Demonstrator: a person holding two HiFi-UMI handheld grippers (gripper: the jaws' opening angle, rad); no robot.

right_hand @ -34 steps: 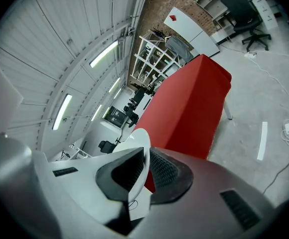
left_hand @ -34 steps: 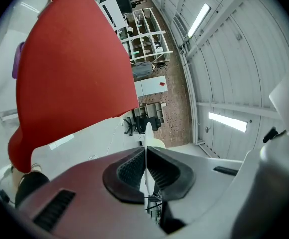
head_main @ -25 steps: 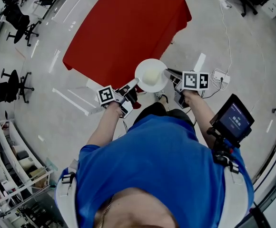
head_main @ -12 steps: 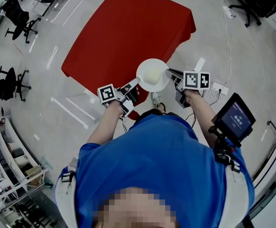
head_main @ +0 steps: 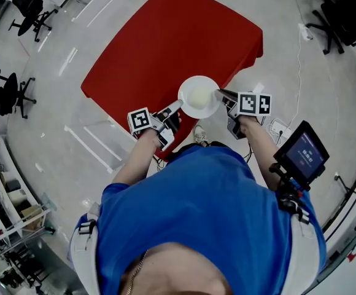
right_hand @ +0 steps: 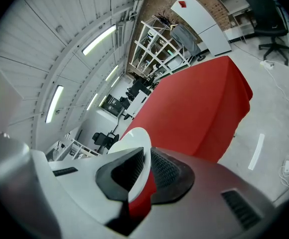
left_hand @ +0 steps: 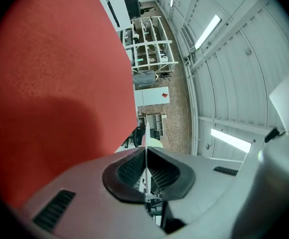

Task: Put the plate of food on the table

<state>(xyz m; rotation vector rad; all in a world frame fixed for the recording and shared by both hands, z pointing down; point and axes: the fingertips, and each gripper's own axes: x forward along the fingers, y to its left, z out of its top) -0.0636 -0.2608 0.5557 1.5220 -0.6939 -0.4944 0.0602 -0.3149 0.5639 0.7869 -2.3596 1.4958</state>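
- The white plate, with a pale mound of food on it, is carried between both grippers over the near edge of the red table
- The left gripper, above the table's cloth, has its jaws almost together, pinching the plate's thin rim
- The right gripper, just off the table's edge, clamps the opposite rim, its pads pressed on both faces
- The person, in a blue shirt, stands just beside the table's near edge

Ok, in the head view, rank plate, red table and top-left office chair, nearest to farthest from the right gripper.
1. plate, clamped in the right gripper itself.
2. red table, just beyond the plate.
3. top-left office chair, far across the floor.
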